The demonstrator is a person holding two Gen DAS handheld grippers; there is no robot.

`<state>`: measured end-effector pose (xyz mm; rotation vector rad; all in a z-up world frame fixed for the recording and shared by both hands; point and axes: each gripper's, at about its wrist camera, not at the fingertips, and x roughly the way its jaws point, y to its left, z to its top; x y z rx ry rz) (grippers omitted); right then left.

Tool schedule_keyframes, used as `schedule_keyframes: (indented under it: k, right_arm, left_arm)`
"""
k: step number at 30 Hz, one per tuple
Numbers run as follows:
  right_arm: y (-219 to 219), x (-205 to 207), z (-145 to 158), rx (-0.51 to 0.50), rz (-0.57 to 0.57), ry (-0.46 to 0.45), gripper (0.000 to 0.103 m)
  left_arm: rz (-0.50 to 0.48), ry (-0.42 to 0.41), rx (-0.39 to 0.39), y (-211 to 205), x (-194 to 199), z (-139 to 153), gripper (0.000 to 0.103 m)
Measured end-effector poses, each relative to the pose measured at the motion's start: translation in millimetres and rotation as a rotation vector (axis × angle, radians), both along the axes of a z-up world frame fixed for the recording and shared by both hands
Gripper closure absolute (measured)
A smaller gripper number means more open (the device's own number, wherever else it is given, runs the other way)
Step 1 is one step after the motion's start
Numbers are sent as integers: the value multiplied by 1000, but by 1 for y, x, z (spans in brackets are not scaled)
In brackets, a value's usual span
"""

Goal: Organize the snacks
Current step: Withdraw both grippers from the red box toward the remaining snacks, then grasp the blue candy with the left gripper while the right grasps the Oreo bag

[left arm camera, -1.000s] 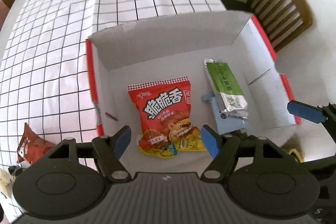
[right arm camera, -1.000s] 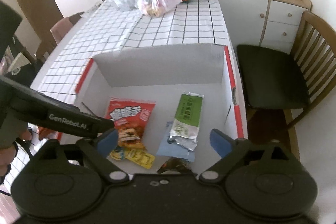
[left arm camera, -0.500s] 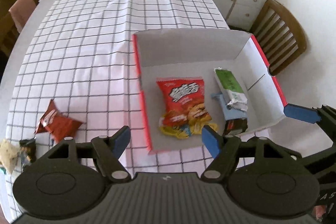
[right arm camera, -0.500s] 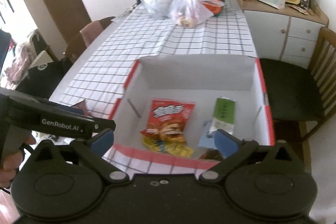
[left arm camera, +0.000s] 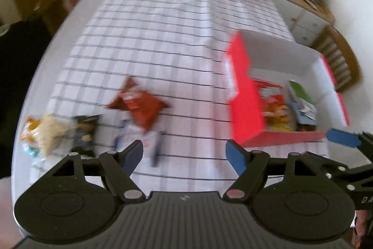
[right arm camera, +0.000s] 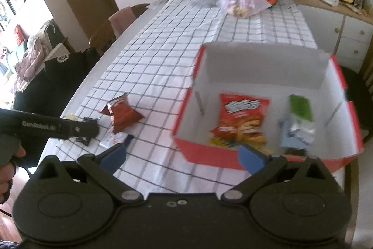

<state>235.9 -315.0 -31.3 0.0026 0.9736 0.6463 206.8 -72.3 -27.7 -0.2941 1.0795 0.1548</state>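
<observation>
Nearby, dark red snack packet on checked tablecloth, beside box.

red box (white inside), black-checked tablecloth

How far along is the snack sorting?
Partly done: the red chip bag and green-labelled packet lie in the red-and-white cardboard box. Both tongs, left and right, are open and empty. The dark red pouch and other small snacks remain on the checked tablecloth.
</observation>
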Motion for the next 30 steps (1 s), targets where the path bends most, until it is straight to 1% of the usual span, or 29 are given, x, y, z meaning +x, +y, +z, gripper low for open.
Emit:
schedule_keyframes:
  k: [9, 16, 21, 24, 27, 29, 30]
  right_arm:
    - [77, -7, -17, -29, 25, 48, 0]
    - [133, -5, -40, -88, 66, 88, 2]
    - [167, 7, -49, -134, 97, 54, 3]
    - [182, 19, -56, -164, 108, 51, 4]
    - [195, 26, -60, -184, 134, 39, 4]
    - [205, 30, -63, -201, 160, 29, 4]
    - [210, 32, -65, -213, 173, 21, 5]
  left_arm:
    - [146, 44, -32, 99, -32, -18, 25]
    - [240, 81, -50, 158, -48, -38, 25]
    - [321, 94, -63, 195, -60, -48, 26]
    - [392, 112, -60, 216, -66, -55, 26]
    - [449, 128, -76, 235, -72, -64, 27]
    - [476, 133, -88, 243, -73, -72, 34]
    - [496, 146, -93, 247, -73, -77, 36]
